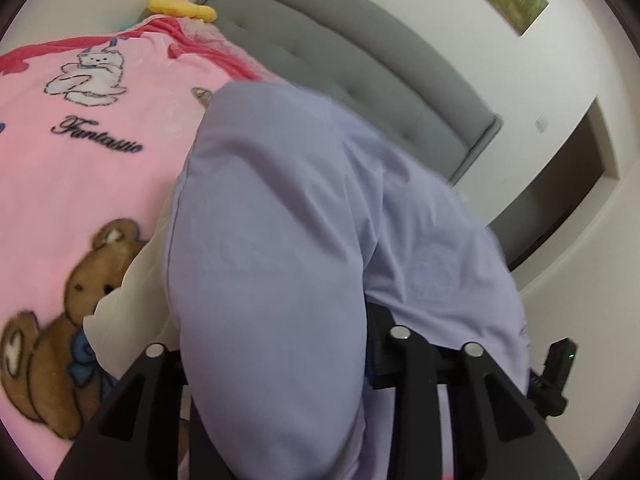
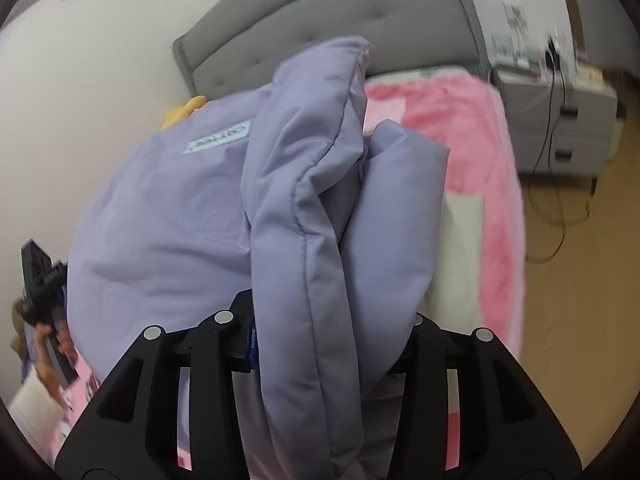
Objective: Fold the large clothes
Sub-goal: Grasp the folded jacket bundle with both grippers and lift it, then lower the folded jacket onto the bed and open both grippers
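Observation:
A large lavender padded garment [image 1: 280,220] is lifted above a bed with a pink cartoon blanket [image 1: 72,176]. My left gripper [image 1: 276,344] is shut on a thick fold of it; the cloth bulges between the black fingers and hides their tips. My right gripper [image 2: 320,320] is shut on another bunched edge of the same garment [image 2: 168,216], which hangs between both grippers. A pale label [image 2: 218,138] shows on the cloth. The other gripper [image 2: 40,280] and the hand holding it show at the far left of the right wrist view.
A grey padded headboard [image 1: 360,60] stands behind the bed. A yellow plush toy [image 1: 180,6] lies near it. A grey bedside cabinet [image 2: 560,116] with cables stands right of the bed, on a wooden floor [image 2: 580,300]. A dark doorway [image 1: 560,200] is in the wall.

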